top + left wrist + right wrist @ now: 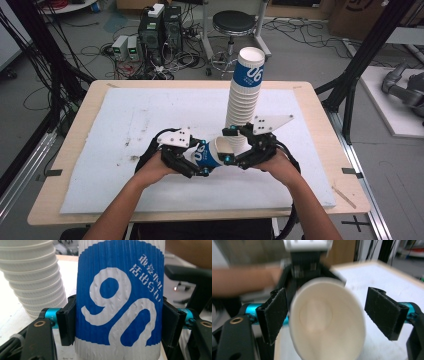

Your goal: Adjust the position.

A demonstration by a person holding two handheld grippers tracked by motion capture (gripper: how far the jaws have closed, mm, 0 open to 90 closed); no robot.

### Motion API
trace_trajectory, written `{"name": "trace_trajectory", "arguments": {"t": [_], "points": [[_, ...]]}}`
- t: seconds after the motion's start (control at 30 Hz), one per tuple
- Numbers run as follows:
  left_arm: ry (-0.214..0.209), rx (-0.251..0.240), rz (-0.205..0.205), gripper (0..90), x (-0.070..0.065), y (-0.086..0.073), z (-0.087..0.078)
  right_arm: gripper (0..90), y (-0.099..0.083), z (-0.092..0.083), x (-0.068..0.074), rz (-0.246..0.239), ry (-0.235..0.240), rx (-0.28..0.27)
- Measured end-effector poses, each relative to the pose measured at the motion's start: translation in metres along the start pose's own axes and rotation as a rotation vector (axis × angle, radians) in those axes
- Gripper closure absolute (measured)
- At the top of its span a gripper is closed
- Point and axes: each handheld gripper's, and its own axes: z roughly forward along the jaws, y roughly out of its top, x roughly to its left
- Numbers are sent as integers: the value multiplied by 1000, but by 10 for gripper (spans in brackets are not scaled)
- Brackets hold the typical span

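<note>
One blue-and-white cup [120,302] is clamped sideways in the left gripper [192,157], near the desk's front edge, while the right gripper [332,315] is spread open around its mouth, so the stack [243,100] probably isn't finished yet.

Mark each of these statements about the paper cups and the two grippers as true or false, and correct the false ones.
1. The left gripper is shut on a single blue-and-white ribbed paper cup. True.
2. The tall stack of white paper cups lies flat on the table. False: it stands, leaning slightly.
3. The right gripper clamps the single cup's rim. False: its jaws stand open, one on each side of the cup's mouth.
4. The top cup of the stack carries blue print. True.
5. The white foam sheet covers the whole wooden table. False: bare wood shows around it.
</note>
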Motion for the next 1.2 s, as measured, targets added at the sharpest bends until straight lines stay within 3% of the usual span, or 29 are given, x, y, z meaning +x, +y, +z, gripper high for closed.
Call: {"name": "trace_trajectory", "arguments": {"t": [0.03,0.07,0.23,0.3,0.43,0.47,0.6,0.63,0.73,0.83,0.97,1.0,1.03,1.07,1.2], "points": [[5,-20,-6,291,1,-1,-1,191,0,-2,-1,6,-4,-4],[8,-57,-10,291,1,-2,-4,191,-2,-3,-2,3,-24,26],[-6,-65,9,288,0,-1,-3,173,-7,4,-1,14,-6,58],[-10,-51,9,286,-1,-2,-2,202,-9,8,-2,11,11,65],[10,-11,15,288,-4,0,0,264,-8,8,-2,-80,20,96],[34,41,42,285,-7,3,2,270,-8,7,-1,-91,20,111],[74,85,73,220,-10,10,4,277,-4,7,2,-131,6,176],[89,104,101,221,-12,13,5,276,-2,7,3,-141,0,193],[75,110,129,291,-13,15,6,275,2,9,4,-160,-6,215],[58,106,114,295,-11,13,6,263,2,9,4,-140,-3,219],[41,52,76,292,-9,11,4,210,0,10,4,-83,-3,167],[39,27,63,292,-8,10,4,195,-1,10,3,-63,0,116],[38,-16,36,292,-6,9,1,190,-1,6,2,3,17,24],[43,-30,29,292,-6,9,0,190,-2,4,1,13,8,-10],[41,-57,29,294,-5,7,-2,179,-2,2,0,-7,-13,10]]}}
